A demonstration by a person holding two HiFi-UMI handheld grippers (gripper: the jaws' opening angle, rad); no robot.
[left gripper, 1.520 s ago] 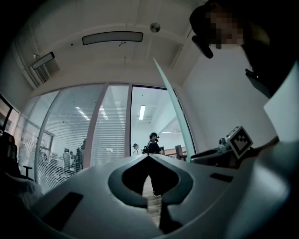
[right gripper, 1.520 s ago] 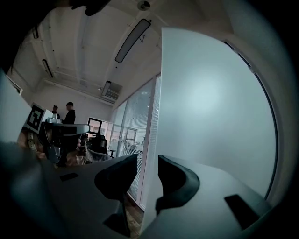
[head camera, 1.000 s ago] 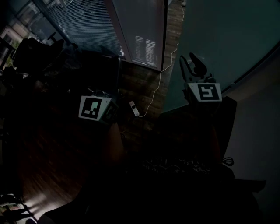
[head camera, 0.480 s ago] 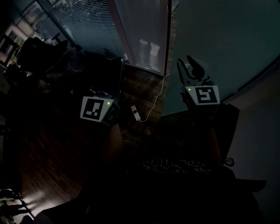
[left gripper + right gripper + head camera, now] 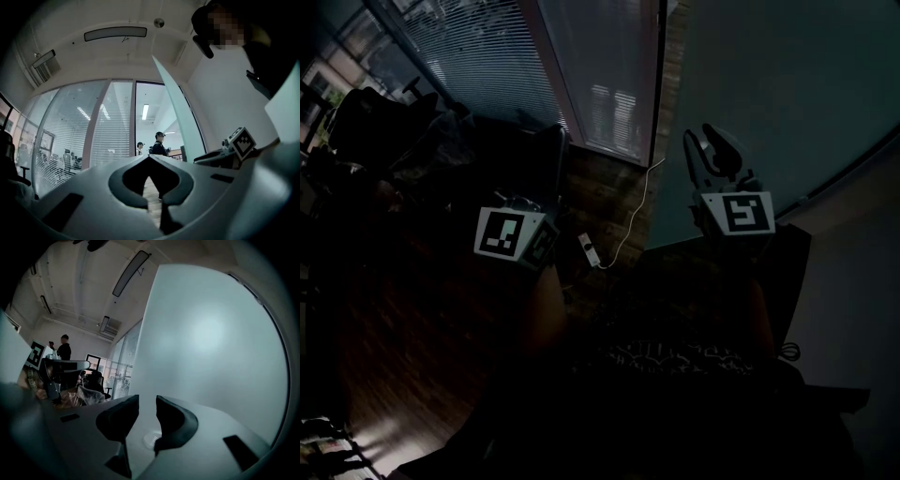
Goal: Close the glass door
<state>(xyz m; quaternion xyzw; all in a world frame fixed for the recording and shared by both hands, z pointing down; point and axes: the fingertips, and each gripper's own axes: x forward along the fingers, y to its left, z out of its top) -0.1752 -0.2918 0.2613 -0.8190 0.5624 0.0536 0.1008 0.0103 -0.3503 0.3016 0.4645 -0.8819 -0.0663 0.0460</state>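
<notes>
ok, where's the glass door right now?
Head view, upper right: the glass door is the big frosted panel just right of the blinds window, its lower left corner by the white cable.

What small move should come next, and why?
Probably ease the right gripper forward onto the door and push. The door stands open, and the jaws, which have just closed a little, are apart with nothing between them, facing its panel.

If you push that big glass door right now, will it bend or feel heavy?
The glass door probably won't bend: it looks like one flat, stiff pane. It's tall and wide, so it is likely heavy and slow to start. Its smooth frosted face may be slippery.
</notes>
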